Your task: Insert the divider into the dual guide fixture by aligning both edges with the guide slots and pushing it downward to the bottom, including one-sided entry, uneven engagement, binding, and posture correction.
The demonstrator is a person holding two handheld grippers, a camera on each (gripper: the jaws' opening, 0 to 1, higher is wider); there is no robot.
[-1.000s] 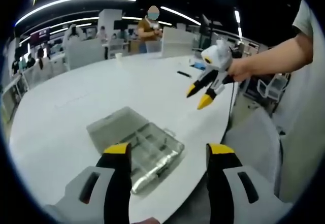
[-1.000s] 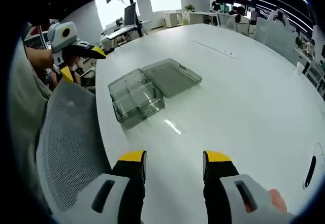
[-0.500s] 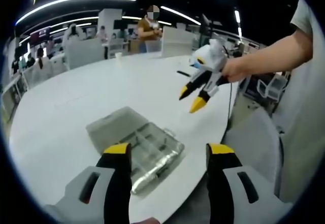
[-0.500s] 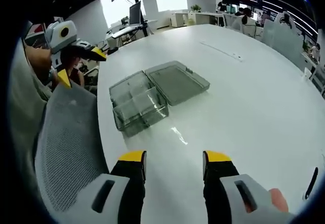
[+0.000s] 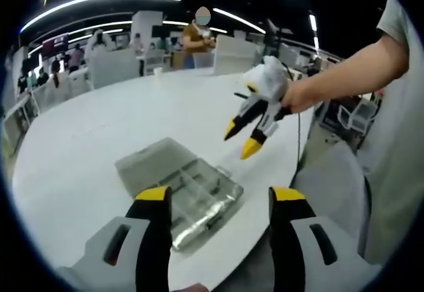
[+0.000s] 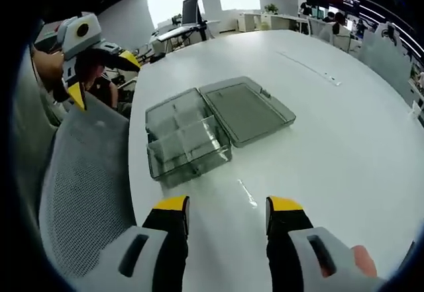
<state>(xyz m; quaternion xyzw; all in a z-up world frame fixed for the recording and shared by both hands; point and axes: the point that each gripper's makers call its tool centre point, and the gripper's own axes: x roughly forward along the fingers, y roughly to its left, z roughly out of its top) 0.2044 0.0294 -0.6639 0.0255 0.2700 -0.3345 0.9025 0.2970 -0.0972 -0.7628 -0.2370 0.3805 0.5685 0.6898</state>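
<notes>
While both grippers [image 5: 218, 202] [image 6: 227, 211] gape empty, the clear fixture [image 6: 189, 143] lies lid-open.

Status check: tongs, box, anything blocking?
Both tongs open, empty: left, right. Clear compartment box open on table, lid flat beside it. Path unobstructed.

- A large white table [image 6: 344, 140] with a rounded edge spreads far into the room.
- A grey mesh chair [image 6: 86, 173] stands just beside the table's near edge (its back is towards the table).
- A person in a brown top [image 5: 197, 37] stands at the far side.
- White chairs [image 5: 112, 67] line the far left.
- Monitors [image 6: 189, 10] sit on distant desks near bright windows.
</notes>
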